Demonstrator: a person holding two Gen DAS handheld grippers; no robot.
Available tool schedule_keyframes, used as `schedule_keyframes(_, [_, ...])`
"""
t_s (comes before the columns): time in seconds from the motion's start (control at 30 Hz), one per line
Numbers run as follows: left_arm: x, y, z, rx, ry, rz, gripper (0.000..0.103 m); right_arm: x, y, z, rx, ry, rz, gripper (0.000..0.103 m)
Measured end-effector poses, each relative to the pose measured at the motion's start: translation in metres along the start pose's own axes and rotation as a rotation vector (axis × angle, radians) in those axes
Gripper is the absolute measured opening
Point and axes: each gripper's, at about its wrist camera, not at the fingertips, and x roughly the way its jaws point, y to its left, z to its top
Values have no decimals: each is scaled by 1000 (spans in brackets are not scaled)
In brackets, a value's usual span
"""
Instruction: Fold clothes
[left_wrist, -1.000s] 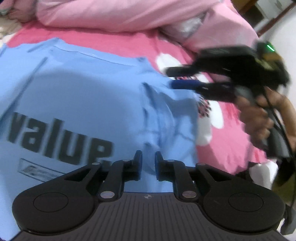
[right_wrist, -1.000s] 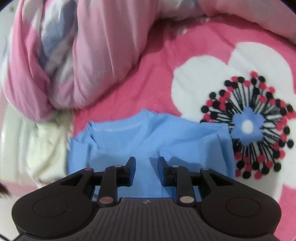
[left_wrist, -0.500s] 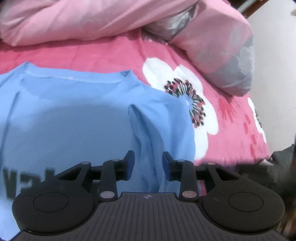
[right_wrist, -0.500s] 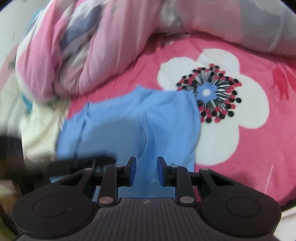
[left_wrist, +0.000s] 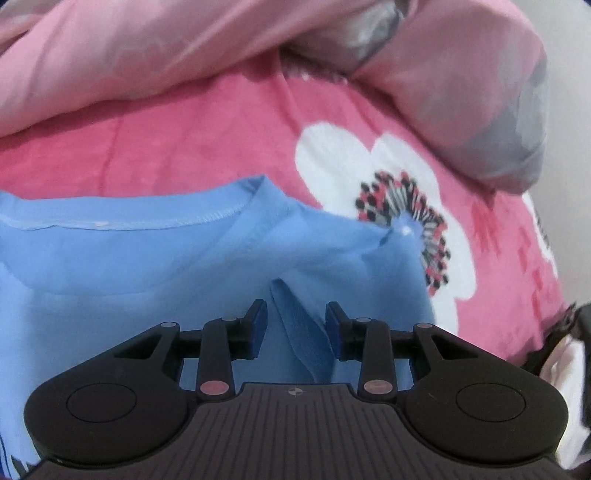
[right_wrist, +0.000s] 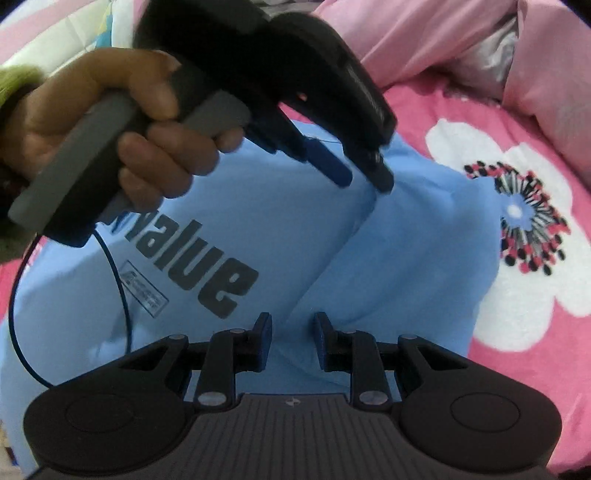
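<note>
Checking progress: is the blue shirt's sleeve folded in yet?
Partly: the blue shirt lies spread, printed side up, its sleeve turned over the body along a crease.

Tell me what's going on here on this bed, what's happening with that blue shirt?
A person is folding a light blue T-shirt printed with "value", spread on a pink floral bedsheet. The shirt's right side is already folded in over the body. The left tool hovers open near the collar, with a raised fold of fabric between its fingers, not yet pinched. The right tool is also open, lower down over the shirt. Neither grips the cloth. A pink quilt is bunched at the head of the bed.
</note>
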Motion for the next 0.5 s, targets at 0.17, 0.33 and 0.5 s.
schedule_keyframes(0.17, [8,-9,-4,61,-36,69,16,1,0,-4,22,-14,9,27])
schedule_keyframes(0.33, [-1,-13,-9,94,-93,95,1,5,-1,-9,73,-28,15,27])
schedule_keyframes(0.5, [-4,-10,-13,82,-117,159,1,4,0,-13,94,-30,20,27])
